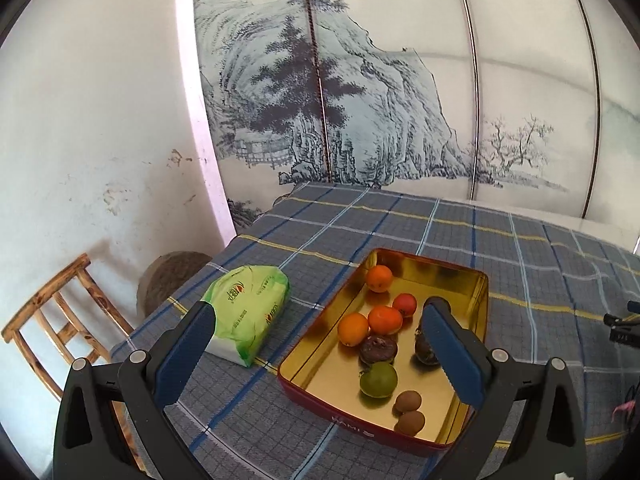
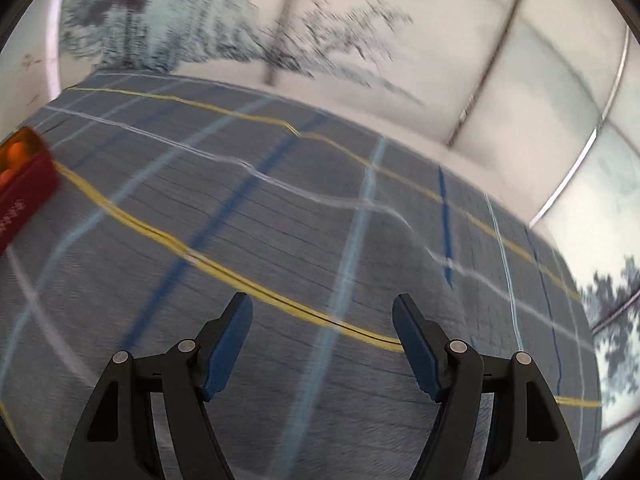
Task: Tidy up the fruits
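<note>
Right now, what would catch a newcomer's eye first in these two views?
The red tin with its gold lining, sitting on the checked tablecloth, stands out first: it holds oranges, a green fruit and darker fruits. A green tissue pack lies just left of it. Behind the table, a big ink landscape mural fills the wall, while the right gripper hangs open over bare cloth.
</note>
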Demonstrator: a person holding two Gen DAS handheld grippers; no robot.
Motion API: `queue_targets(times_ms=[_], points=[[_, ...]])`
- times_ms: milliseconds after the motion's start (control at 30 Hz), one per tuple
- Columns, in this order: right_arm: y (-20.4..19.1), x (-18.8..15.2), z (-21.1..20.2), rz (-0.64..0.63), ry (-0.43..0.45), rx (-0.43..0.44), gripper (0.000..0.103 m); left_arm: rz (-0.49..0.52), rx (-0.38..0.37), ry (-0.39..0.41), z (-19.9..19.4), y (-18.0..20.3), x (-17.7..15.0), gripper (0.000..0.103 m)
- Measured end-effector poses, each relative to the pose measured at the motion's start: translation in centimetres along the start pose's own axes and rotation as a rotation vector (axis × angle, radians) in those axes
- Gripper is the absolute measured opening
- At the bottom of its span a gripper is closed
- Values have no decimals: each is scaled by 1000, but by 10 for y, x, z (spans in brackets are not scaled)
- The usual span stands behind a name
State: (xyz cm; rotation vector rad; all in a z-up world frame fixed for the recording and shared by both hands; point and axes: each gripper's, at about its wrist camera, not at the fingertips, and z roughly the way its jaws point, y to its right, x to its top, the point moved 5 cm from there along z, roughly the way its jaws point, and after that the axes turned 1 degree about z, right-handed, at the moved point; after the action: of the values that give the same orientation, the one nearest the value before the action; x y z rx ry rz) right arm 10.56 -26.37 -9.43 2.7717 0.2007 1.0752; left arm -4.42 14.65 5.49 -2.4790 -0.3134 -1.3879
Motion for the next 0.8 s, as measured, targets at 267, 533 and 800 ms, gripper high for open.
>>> queue_targets(times_ms=[267,533,800], points=[[41,-4,36,132,-76,107,93,71,40,-23,2,17,-2,103],[58,9,70,184,-97,162,103,103,70,-26,3,21,-4,103],[56,10,71,173,-94,168,103,91,78,-4,-4,16,2,103]])
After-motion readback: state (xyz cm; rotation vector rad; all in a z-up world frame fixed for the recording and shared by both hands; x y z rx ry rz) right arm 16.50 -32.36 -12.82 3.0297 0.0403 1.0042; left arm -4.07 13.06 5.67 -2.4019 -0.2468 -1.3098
